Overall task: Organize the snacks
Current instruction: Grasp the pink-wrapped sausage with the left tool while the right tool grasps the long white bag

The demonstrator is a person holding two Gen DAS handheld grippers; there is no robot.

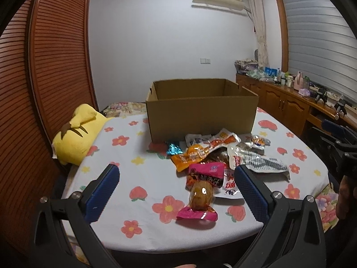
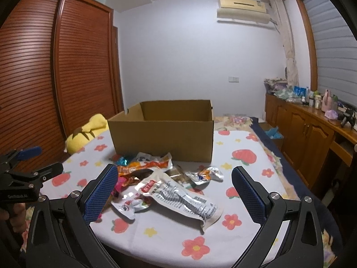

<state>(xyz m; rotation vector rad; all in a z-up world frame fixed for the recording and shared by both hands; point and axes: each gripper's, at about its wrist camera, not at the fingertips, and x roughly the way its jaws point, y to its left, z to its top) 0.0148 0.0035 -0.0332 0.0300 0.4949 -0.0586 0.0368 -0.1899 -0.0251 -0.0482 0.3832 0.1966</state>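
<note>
The cardboard box (image 1: 202, 109) is plain brown. The sheet (image 1: 142, 178) under it is white, printed with pink flowers, red strawberries and small yellow stars. The plush pillow (image 1: 78, 134) is yellow with brown marks. Among the snack packets, one is pink (image 1: 206, 172), one orange (image 1: 191, 157), one silver with black print (image 2: 185, 198). The fingers (image 2: 101, 192) have blue textured pads on black frames. The wardrobe doors (image 1: 58, 62) are reddish-brown, slatted.

The box (image 1: 202, 114) is plain brown cardboard, dull and smooth. The snack packets (image 2: 178, 196) are shiny, crinkly plastic. The sheet (image 1: 142, 178) is soft cloth. The wardrobe (image 1: 55, 67) is ribbed wood. The finger pads (image 2: 101, 192) are bumpy blue.
</note>
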